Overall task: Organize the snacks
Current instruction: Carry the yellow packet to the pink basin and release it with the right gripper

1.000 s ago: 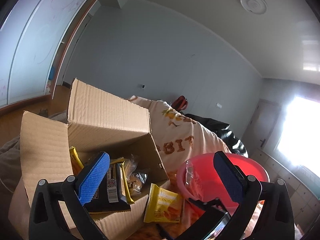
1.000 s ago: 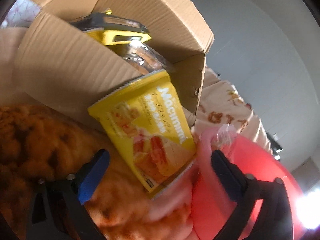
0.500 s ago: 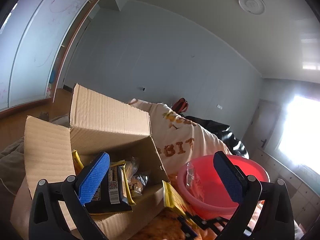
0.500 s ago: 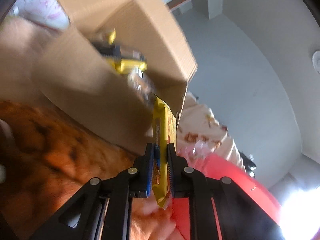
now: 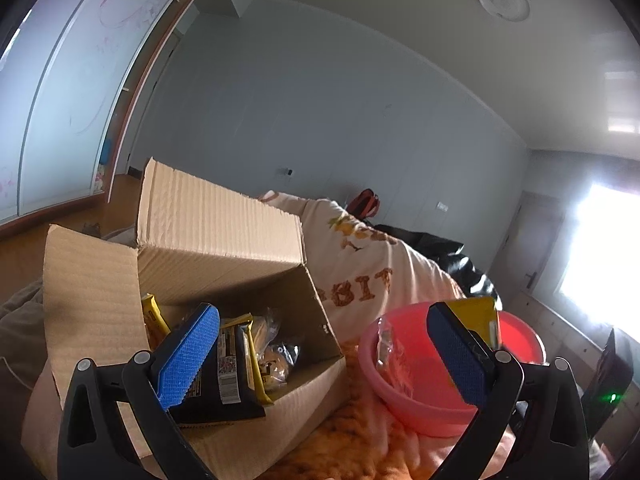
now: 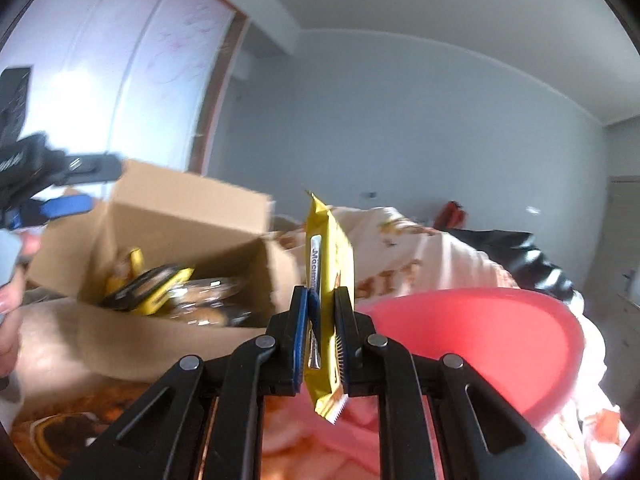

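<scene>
Yellow foil is showing edge-on between the blue pads of the right hand-held gripper [image 6: 322, 332], whose jaws are closing tight on a yellow snack packet [image 6: 326, 280] near its lower end, so most of the pack is standing upright above the grip. It is hanging in the air between the cardboard box [image 6: 160, 332] on its left and the pink basin [image 6: 480, 340] on its right, just at the basin's near rim. From the left wrist view the same packet [image 5: 476, 312] is peeking out behind the gripper finger, above the basin [image 5: 404, 396].

The left hand-held gripper [image 5: 324, 356] is gaping wide and gripping nothing, hovering over the box [image 5: 224, 240], where a black-and-yellow packet [image 5: 228, 372] and some clear-wrapped snacks [image 5: 276, 360] are lying.

Risks, as I judge them: the pack is being pinched low on slick wrapper, so it could be pivoting or slipping out during a quick swing, dropping onto the orange blanket [image 5: 360, 448] short of the basin. Squeezing this hard may be crushing whatever brittle contents are inside. Releasing over the rim rather than the middle could leave it teetering on the edge. The basin is sitting on soft bedding, so a knock could be tipping it.
</scene>
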`<state>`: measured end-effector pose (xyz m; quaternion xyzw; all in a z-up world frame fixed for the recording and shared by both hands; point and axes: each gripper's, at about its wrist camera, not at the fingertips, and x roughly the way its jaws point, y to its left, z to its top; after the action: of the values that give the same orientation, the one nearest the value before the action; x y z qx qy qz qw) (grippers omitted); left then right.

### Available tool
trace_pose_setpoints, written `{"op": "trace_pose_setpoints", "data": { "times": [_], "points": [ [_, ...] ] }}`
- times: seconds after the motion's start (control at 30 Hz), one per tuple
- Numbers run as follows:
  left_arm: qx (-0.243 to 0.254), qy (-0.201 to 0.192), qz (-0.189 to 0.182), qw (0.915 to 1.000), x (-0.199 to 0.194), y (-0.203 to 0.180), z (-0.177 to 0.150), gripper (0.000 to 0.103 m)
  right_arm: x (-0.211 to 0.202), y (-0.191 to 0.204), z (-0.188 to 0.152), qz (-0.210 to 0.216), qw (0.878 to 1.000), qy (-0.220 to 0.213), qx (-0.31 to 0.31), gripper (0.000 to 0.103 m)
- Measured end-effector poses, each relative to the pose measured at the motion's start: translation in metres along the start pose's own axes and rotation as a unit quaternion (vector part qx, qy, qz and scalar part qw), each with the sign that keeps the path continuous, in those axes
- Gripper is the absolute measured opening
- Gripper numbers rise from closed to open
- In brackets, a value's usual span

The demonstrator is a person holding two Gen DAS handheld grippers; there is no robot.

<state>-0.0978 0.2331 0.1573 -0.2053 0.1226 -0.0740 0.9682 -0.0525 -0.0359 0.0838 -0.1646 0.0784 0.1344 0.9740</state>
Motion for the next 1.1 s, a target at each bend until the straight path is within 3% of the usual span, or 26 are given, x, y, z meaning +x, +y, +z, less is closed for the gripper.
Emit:
{"op": "trace_pose_setpoints", "data": {
  "times": [0.17,0.37,0.53,0.57,0.63,0.67,0.7,0.97,1.03,1.1],
  "points": [
    [0.003,0.025,0.041,0.9988,0.013,0.002,-0.004,0.102,0.004,-0.009,-0.008,-0.025,0.999,0.011,0.027,0.010],
    [-0.044,0.062,0.045,0.9961,0.026,0.021,-0.007,0.102,0.016,-0.032,-0.022,-0.041,0.996,0.041,0.063,0.010],
    [-0.069,0.080,0.070,0.9920,0.033,0.033,-0.012,0.102,0.009,-0.044,-0.031,-0.058,0.994,0.051,0.079,0.014],
    [-0.073,0.084,0.071,0.9912,0.034,0.034,-0.013,0.102,0.006,-0.044,-0.032,-0.066,0.994,0.045,0.077,0.021],
    [-0.079,0.090,0.070,0.9903,0.035,0.037,-0.014,0.102,0.001,-0.045,-0.030,-0.094,0.993,0.035,0.067,0.057],
    [-0.081,0.092,0.070,0.9900,0.035,0.038,-0.014,0.102,-0.001,-0.047,-0.030,-0.104,0.992,0.031,0.065,0.086],
    [-0.081,0.092,0.072,0.9899,0.036,0.038,-0.014,0.102,-0.004,-0.051,-0.031,-0.120,0.990,0.023,0.067,0.091],
    [-0.069,0.099,0.078,0.9896,0.043,0.033,-0.015,0.102,-0.009,-0.081,-0.039,-0.178,0.981,0.029,0.077,0.091],
    [-0.068,0.100,0.078,0.9896,0.043,0.033,-0.015,0.102,-0.013,-0.091,-0.032,-0.150,0.982,0.019,0.112,0.091],
    [-0.067,0.100,0.076,0.9899,0.043,0.032,-0.015,0.102,-0.019,-0.106,-0.025,-0.085,0.981,0.000,0.172,0.091]
  ]
}}
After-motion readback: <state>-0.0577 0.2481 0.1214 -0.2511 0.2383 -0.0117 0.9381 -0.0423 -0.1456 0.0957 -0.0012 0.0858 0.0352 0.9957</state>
